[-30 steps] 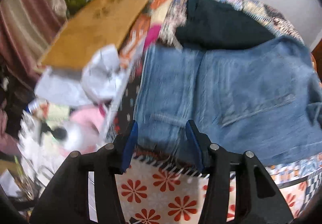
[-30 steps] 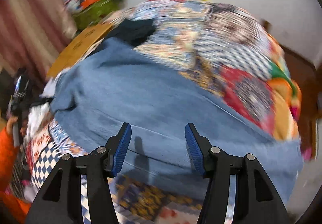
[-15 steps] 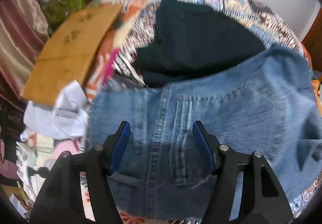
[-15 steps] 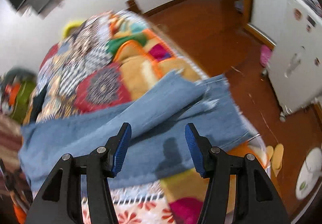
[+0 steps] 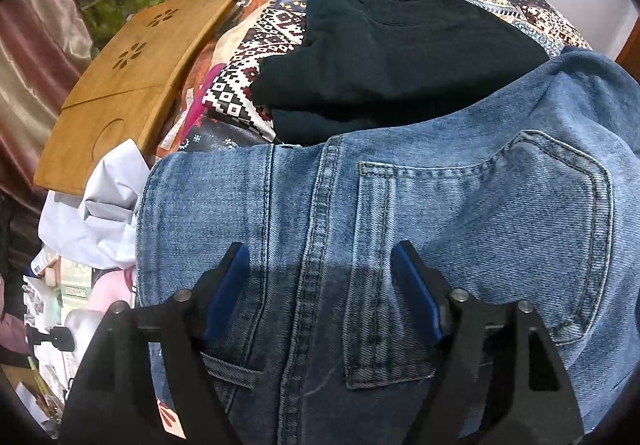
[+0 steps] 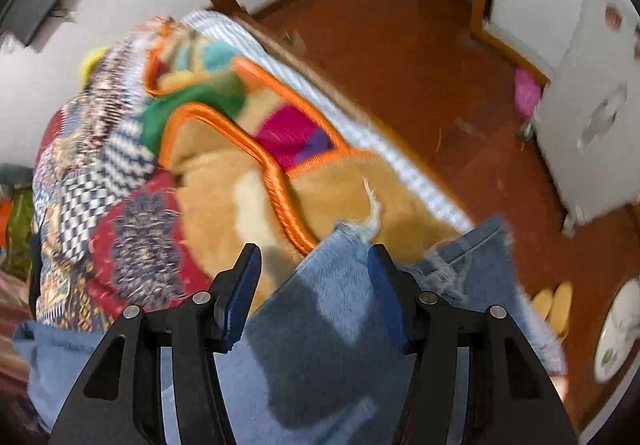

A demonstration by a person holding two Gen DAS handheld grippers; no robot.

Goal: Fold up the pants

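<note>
Patchwork quilt point(image 5: 280, 29) covers the bed beneath us, and the jeans point(image 5: 460, 213) lie spread across it. In the left wrist view their waist end fills the lower frame, a back pocket at 3 o'clock and the centre seam running toward 6. A black garment point(image 5: 392, 57) lies just past the waistband at 12 o'clock, touching it. A wooden tray point(image 5: 132, 85) sits at 10 o'clock, crumpled white cloth point(image 5: 100, 205) at 9. Our left gripper point(image 5: 320, 269) hangs over the seam; its jaws have just been opening and stand wide, with the denim between them but not pinched. In the blurred right wrist view the frayed leg hems point(image 6: 400, 257) lie at the bed's edge, red-brown floor point(image 6: 420, 65) at 1 o'clock. Our right gripper point(image 6: 314, 265) hangs half open over one leg, gripping nothing.
</note>
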